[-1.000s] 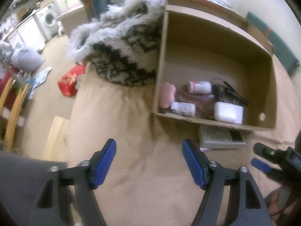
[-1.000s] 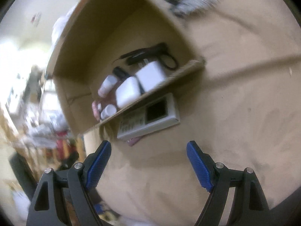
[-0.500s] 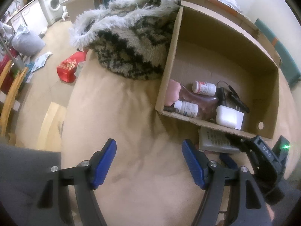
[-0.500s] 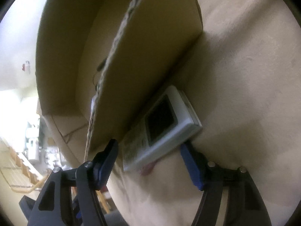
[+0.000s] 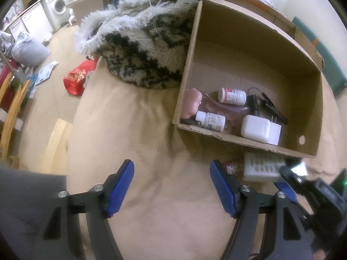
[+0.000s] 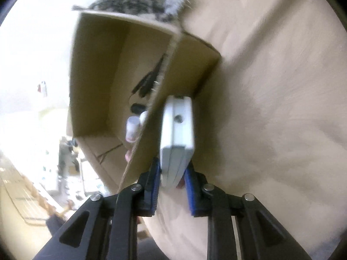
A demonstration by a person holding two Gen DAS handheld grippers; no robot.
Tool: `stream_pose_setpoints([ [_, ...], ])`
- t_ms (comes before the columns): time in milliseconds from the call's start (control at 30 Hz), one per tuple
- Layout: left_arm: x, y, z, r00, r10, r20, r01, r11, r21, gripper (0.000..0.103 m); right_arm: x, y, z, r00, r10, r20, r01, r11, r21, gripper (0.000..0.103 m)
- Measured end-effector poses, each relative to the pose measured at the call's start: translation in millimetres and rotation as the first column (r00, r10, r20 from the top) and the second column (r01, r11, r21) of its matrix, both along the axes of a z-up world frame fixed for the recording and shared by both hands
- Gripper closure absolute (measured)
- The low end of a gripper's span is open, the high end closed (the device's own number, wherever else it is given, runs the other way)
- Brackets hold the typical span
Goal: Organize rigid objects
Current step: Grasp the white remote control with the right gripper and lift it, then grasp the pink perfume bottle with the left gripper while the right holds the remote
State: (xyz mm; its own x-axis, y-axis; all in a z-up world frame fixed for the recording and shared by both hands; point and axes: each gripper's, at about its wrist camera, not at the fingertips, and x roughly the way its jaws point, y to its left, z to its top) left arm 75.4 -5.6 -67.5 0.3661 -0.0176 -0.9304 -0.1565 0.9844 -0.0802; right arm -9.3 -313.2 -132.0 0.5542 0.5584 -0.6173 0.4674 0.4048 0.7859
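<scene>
A cardboard box [image 5: 310,99] lies on a tan bed cover and holds two white pill bottles [image 5: 232,95], a white charger [image 5: 258,127], a pinkish-brown item and black cables. My right gripper [image 6: 172,176] is shut on a white remote-like device [image 6: 177,130] just outside the box's near wall [image 6: 184,82], holding it on edge. It also shows in the left wrist view [image 5: 263,166] with the right gripper [image 5: 288,179] on it. My left gripper [image 5: 171,186] is open and empty over the cover, left of the device.
A shaggy grey, black and white blanket [image 5: 143,43] lies against the box's left side. A small red item [image 5: 233,165] lies by the device. Beyond the bed's left edge, the floor holds a red bag [image 5: 78,78], a wooden chair [image 5: 10,108] and a washing machine [image 5: 58,6].
My right gripper moved in onto the white device and shut on it, turning it up on edge. My left gripper stayed open in much the same place.
</scene>
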Motion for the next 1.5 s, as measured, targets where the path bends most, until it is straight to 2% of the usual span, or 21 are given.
stream_pose_setpoints([
  [100, -0.6, -2.2, 1.0, 1.0, -0.01, 0.012, 0.01, 1.0, 0.016, 0.033, -0.9, -2.4, 24.6, 0.998, 0.06, -0.001, -0.06, 0.992, -0.107, 0.08],
  [233, -1.3, -4.3, -0.5, 1.0, -0.027, 0.015, 0.026, 0.999, 0.042, 0.033, 1.3, -3.8, 60.0, 0.985, 0.172, 0.016, -0.162, 0.953, -0.258, 0.08],
  [400, -0.7, -1.6, -6.2, 1.0, -0.023, -0.004, 0.023, 0.999, 0.036, 0.033, 15.0, 0.6, 106.2, 0.933, 0.356, 0.055, -0.289, 0.832, -0.474, 0.081],
  [567, 0.0, 2.5, -9.1, 1.0, -0.008, -0.01, 0.009, 0.999, 0.034, 0.033, 27.6, 5.1, 144.1, 0.862, 0.498, 0.096, -0.329, 0.694, -0.641, 0.081],
  [633, 0.4, 4.5, -12.1, 1.0, -0.001, -0.017, 0.001, 1.0, 0.031, 0.033, 33.1, 6.5, 151.2, 0.839, 0.532, 0.116, -0.324, 0.659, -0.679, 0.081],
  [733, -0.4, 4.4, -16.4, 1.0, -0.004, -0.029, 0.005, 1.0, 0.023, 0.033, 33.0, 3.3, 153.4, 0.827, 0.539, 0.16, -0.297, 0.661, -0.689, 0.081],
  [767, -0.6, 3.4, -18.0, 0.999, -0.007, -0.034, 0.008, 1.0, 0.019, 0.033, 32.4, 1.1, 150.2, 0.829, 0.532, 0.173, -0.289, 0.672, -0.681, 0.081],
  [933, 2.9, -14.6, -26.0, 0.998, -0.024, -0.058, 0.024, 1.0, -0.005, 0.033, 36.2, -8.7, 134.3, 0.869, 0.473, 0.144, -0.284, 0.716, -0.638, 0.081],
  [1133, 12.6, -63.0, -38.9, 0.996, -0.001, -0.089, -0.004, 0.998, -0.059, 0.033, 42.4, -18.6, 134.7, 0.876, 0.45, 0.172, -0.261, 0.743, -0.616, 0.081],
  [1233, 18.6, -87.2, -50.5, 0.995, 0.009, -0.103, -0.011, 1.0, -0.027, 0.033, 42.3, -21.3, 135.0, 0.879, 0.441, 0.183, -0.253, 0.755, -0.605, 0.081],
  [1400, 32.4, -117.6, -79.8, 0.993, -0.012, -0.122, 0.024, 0.995, 0.1, 0.033, 42.0, -25.6, 134.2, 0.883, 0.43, 0.189, -0.247, 0.767, -0.592, 0.081],
  [1433, 35.1, -121.1, -86.7, 0.99, -0.022, -0.14, 0.039, 0.992, 0.122, 0.027, 42.4, -26.1, 134.3, 0.883, 0.428, 0.191, -0.246, 0.77, -0.589, 0.081],
  [1500, 39.2, -123.5, -96.1, 0.987, -0.014, -0.16, 0.036, 0.99, 0.136, 0.025, 43.3, -25.8, 134.9, 0.881, 0.431, 0.195, -0.247, 0.771, -0.587, 0.081],
])
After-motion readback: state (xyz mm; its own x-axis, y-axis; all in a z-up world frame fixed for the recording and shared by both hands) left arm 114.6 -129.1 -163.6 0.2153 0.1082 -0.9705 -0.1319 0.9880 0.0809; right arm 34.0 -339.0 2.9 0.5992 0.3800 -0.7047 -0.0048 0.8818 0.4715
